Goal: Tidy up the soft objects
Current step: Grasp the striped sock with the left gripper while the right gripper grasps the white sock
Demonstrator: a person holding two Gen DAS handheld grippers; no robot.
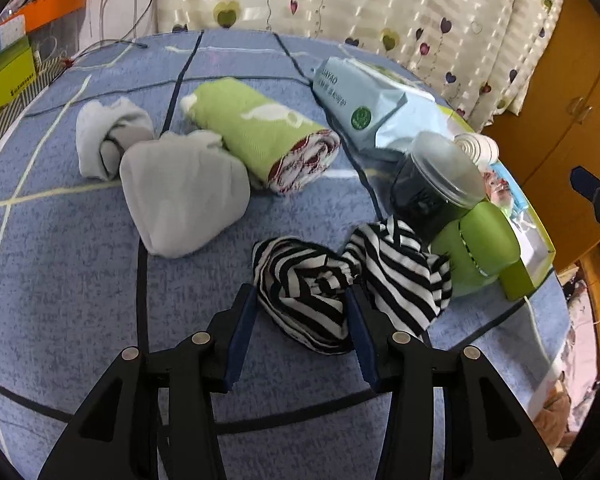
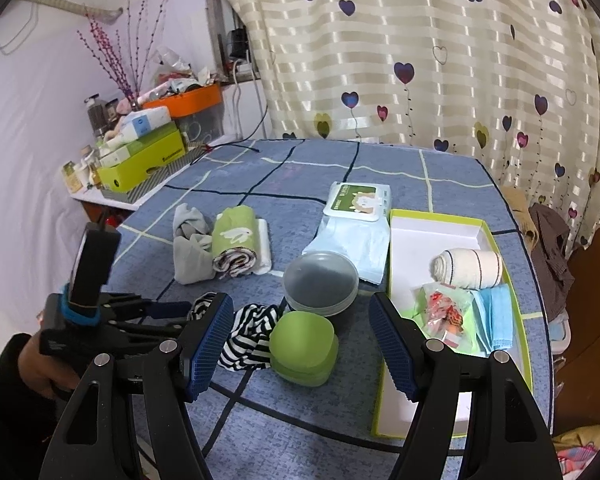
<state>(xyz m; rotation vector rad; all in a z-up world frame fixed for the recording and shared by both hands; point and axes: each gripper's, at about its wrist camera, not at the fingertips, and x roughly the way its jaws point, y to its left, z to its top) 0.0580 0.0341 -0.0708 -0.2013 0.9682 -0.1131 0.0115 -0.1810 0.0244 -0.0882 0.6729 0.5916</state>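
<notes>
Near the table's front edge, left gripper (image 1: 302, 300) straddles the striped cloth bundle (image 1: 304, 300), jaws apart, nothing clamped; lower further and centre before closing; right gripper (image 2: 302, 344) also apart, empty.

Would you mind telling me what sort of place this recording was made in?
Most likely a lived-in bedroom at home: a heart-print curtain, a wooden wardrobe and a cluttered side shelf surround a surface under a blue checked sheet.
</notes>
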